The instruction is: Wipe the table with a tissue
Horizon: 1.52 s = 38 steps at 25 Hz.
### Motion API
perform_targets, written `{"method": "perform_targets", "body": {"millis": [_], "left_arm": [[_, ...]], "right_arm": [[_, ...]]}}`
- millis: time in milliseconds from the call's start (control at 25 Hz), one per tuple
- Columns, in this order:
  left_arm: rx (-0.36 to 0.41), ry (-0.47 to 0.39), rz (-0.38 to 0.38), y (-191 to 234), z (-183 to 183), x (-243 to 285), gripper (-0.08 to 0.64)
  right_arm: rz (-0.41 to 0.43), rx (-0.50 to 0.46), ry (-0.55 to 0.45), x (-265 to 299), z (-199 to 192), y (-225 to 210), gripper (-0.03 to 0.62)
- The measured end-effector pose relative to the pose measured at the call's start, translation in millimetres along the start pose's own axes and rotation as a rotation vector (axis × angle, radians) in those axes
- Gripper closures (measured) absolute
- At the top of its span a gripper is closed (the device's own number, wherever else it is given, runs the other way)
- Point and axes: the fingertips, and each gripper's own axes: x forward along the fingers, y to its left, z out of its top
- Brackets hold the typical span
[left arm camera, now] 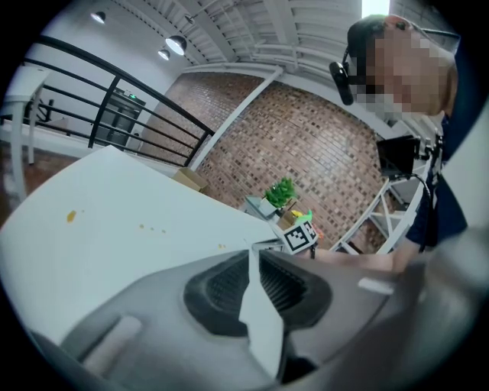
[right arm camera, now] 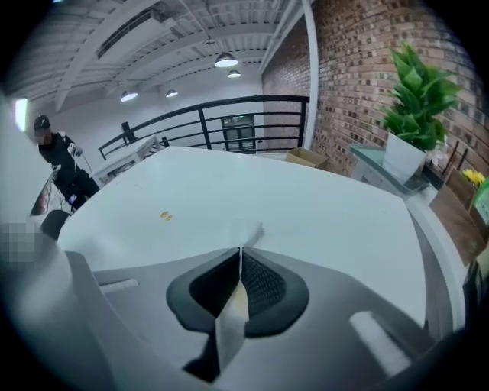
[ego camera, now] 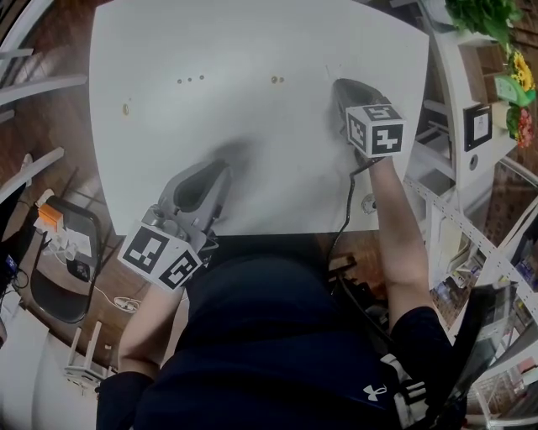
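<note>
**Head view.** Closest in is the person's dark shirt [ego camera: 269, 336], with both forearms reaching out over the white worktop [ego camera: 252, 50].
- The left gripper [ego camera: 222, 166] is over the worktop's near edge, left of the middle. Its marker cube hangs just off that edge.
- The right gripper [ego camera: 337, 83] is close to the right edge, about halfway between the near and far edges, and tips steeply down at the surface.
- A few yellow-brown specks [ego camera: 275, 80] sit towards the far edge, and one more lies near the left edge.
- The tissue cannot be made out here, being white on white.
- A chair [ego camera: 63, 277] stands on the floor to the left. Shelving with plants [ego camera: 487, 17] stands to the right.

**Left gripper view.**
- The jaws are clenched, with their ribbed pads [left arm camera: 225, 286] meeting at the tips and nothing visible between them.
- Beyond them, the white worktop runs out to its far corner and carries the same specks.
- The right gripper's marker cube shows just past the tips, against a brick wall [left arm camera: 306, 145].

**Right gripper view.**
- The jaws are closed tip to tip.
- A small, pale, blurred scrap sticks out from the tips onto the worktop. This is read as the tissue [right arm camera: 253, 231], pinched there.
- It is well in from every edge in this view, and two specks lie further out to its left.
- A potted plant [right arm camera: 416, 99] stands off the right edge, and a black railing [right arm camera: 214, 118] runs behind the far edge.
</note>
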Motion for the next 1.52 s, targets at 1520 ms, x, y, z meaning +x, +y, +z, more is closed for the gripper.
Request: {"method": "perform_targets", "body": {"millis": [1520], "left_arm": [[0.002,-0.107,0.067,-4,-6,-57,0.523]], "right_arm": [[-0.034,0.062,0.008,4,1,14,0.578]]}}
